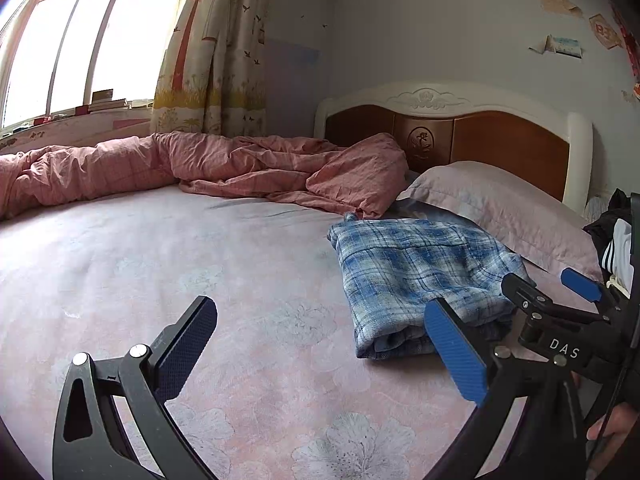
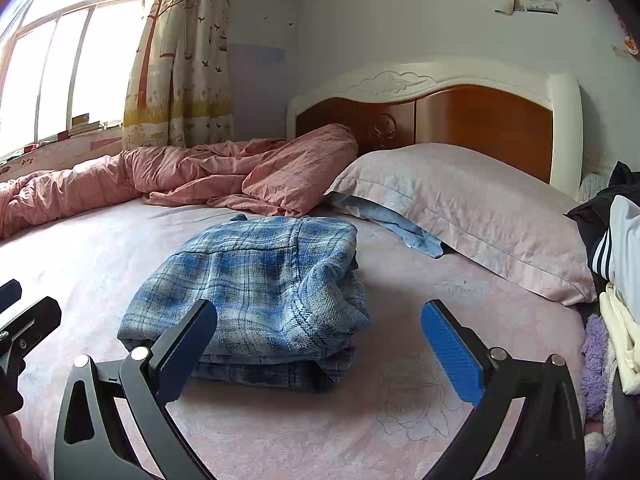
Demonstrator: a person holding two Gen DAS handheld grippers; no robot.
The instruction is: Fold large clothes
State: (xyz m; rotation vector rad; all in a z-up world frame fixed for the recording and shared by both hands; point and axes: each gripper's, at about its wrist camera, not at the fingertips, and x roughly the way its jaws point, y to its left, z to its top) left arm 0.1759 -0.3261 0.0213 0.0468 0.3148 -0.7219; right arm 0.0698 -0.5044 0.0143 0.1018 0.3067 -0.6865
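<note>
A blue plaid garment (image 1: 420, 276) (image 2: 260, 292) lies folded in a thick rectangular stack on the pink flowered bed sheet (image 1: 200, 280) (image 2: 440, 312), just in front of the pillow. My left gripper (image 1: 320, 352) hovers open over bare sheet to the left of the stack, holding nothing. My right gripper (image 2: 320, 348) is open too, its fingers spread just in front of the stack's near edge, with nothing between them. In the left wrist view the right gripper (image 1: 556, 292) shows at the right edge, beside the stack.
A crumpled pink quilt (image 1: 200, 168) (image 2: 180, 172) runs along the far side of the bed. A pink pillow (image 1: 500, 208) (image 2: 460, 216) leans by the wooden headboard (image 1: 480, 136) (image 2: 460, 120). More clothes (image 2: 616, 264) are piled at the right edge. Window and curtain stand at back left.
</note>
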